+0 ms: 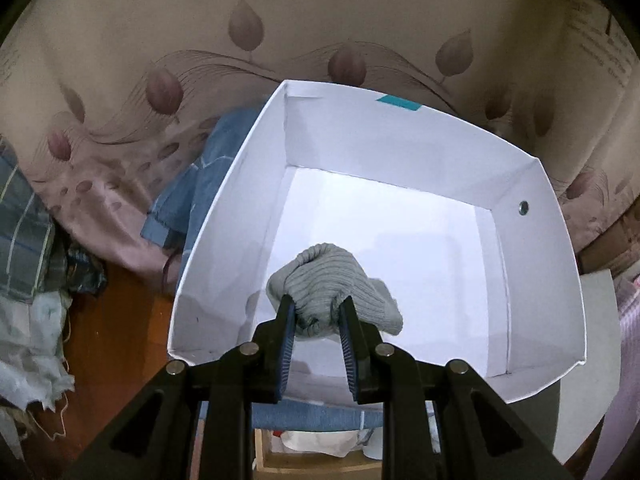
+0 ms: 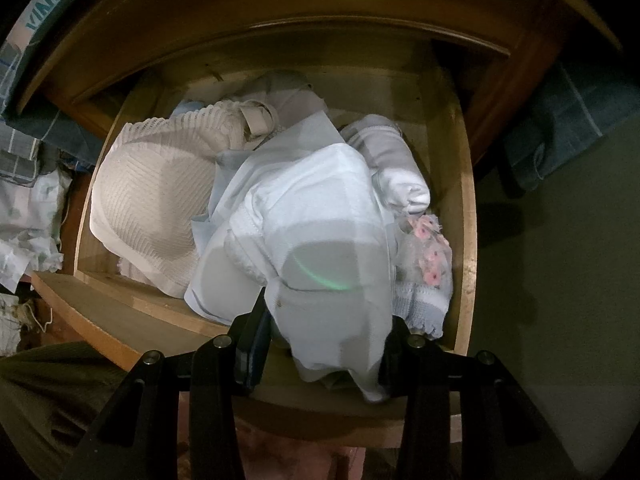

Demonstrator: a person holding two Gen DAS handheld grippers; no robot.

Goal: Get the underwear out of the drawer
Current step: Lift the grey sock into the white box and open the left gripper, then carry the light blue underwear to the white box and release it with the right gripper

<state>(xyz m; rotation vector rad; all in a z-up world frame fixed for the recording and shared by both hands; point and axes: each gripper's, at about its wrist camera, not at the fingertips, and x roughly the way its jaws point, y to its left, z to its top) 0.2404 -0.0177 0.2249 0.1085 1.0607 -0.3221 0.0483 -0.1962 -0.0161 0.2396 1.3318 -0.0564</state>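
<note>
In the left wrist view my left gripper (image 1: 318, 312) is shut on a bunched grey ribbed garment (image 1: 332, 284), which hangs over the near part of an otherwise bare white box (image 1: 532, 240). In the right wrist view my right gripper (image 2: 324, 344) points down into an open wooden drawer (image 2: 466, 200) and is shut on a pale blue-white piece of underwear (image 2: 320, 240). The cloth drapes over the jaws and hides the right finger. A cream ribbed bra (image 2: 148, 208) lies at the drawer's left. A sheer piece with pink flowers (image 2: 430, 256) lies at its right.
The white box sits against a floral bedspread (image 1: 320, 28), with blue denim cloth (image 1: 192, 200) at its left. Checked cloth and torn white plastic (image 1: 28, 320) lie at far left over wooden floor. A white rolled garment (image 2: 404, 180) fills the drawer's back right. Dark fabric (image 2: 560, 128) hangs right of the drawer.
</note>
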